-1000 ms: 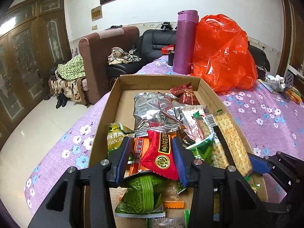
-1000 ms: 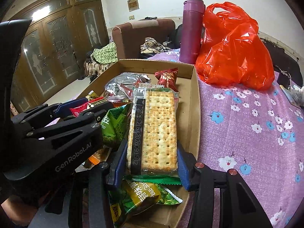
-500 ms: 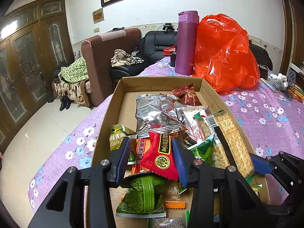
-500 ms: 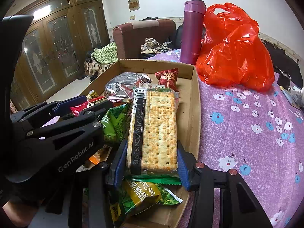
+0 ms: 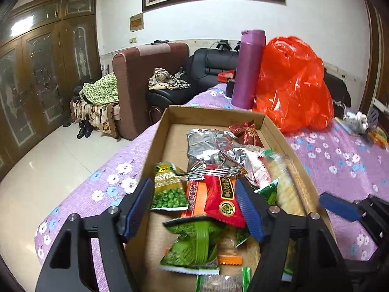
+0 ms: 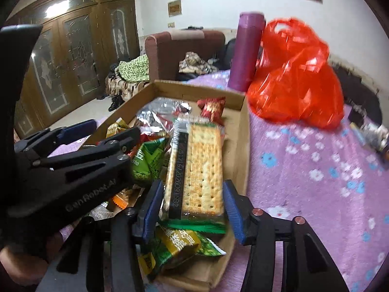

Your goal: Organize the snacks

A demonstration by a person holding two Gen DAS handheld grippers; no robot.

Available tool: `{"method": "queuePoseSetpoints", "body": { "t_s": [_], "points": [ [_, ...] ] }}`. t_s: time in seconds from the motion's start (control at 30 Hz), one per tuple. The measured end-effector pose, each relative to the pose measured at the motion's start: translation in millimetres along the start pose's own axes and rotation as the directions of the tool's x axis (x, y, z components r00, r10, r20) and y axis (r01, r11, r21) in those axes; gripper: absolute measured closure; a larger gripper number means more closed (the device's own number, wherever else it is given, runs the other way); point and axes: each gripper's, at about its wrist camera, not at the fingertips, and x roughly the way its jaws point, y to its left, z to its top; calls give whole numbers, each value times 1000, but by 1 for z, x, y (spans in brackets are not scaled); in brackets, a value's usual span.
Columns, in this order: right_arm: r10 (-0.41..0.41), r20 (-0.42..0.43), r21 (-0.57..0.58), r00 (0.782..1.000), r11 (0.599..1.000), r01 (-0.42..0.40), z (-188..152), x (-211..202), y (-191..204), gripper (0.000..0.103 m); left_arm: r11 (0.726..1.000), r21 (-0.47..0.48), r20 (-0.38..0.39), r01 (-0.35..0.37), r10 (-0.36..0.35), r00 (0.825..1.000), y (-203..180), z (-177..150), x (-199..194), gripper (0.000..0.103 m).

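A shallow cardboard box (image 5: 214,113) holds several snack packets on a purple flowered cloth. My left gripper (image 5: 194,206) is open over its near end, with a red packet (image 5: 222,200) and an orange packet between its fingers, neither touching them. A green pea packet (image 5: 167,187) lies by the left finger. My right gripper (image 6: 192,210) is open around the near end of a clear cracker pack (image 6: 197,172); small gaps show on both sides. The left gripper's black body (image 6: 73,170) fills the left of the right wrist view.
A purple flask (image 5: 248,68) and a red plastic bag (image 5: 291,85) stand behind the box. A silver foil bag (image 5: 209,146) and a small dark red packet (image 5: 248,131) lie deeper in the box. The table edge drops off left to the floor.
Both grippers have opened wider and pulled back a little. The red packet and the cracker pack have been let go and lie in the box.
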Motion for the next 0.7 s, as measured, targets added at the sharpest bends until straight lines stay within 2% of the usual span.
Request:
{"method": "queuePoseSetpoints", "body": {
  "t_s": [0.03, 0.13, 0.2, 0.3, 0.4, 0.57, 0.63, 0.7],
  "points": [
    [-12, 8, -7, 1000, 1000, 12, 0, -6, -1, 39, 1000, 0, 0, 6, -6, 1000, 0, 0, -1, 31],
    [-22, 31, -1, 999, 1000, 22, 0, -22, -7, 35, 1000, -3, 13, 20, -20, 1000, 1, -1, -12, 16],
    [-18, 45, 11, 999, 1000, 17, -1, -34, -13, 31, 1000, 2, 39, 26, -26, 999, 0, -3, -22, 12],
    [-14, 68, 38, 998, 999, 12, -5, -57, -25, 18, 999, 19, 77, 29, -31, 997, -6, -7, -39, 0],
    [-9, 78, 55, 997, 998, 5, -15, -76, -38, 13, 999, 51, 85, 10, -15, 996, -16, -10, -52, 0],
    [-61, 105, 76, 993, 996, 53, -40, -94, -59, 7, 992, 112, 55, -57, 51, 997, -40, -21, -51, 0],
    [-83, 116, 129, 990, 989, 68, -51, -93, -71, 6, 993, 115, 27, -35, 32, 999, -46, -25, -46, 0],
    [-75, 82, 169, 994, 984, 61, -52, -88, -81, 6, 993, 118, -18, -14, 16, 1000, -51, -24, -40, 0]
  ]
}}
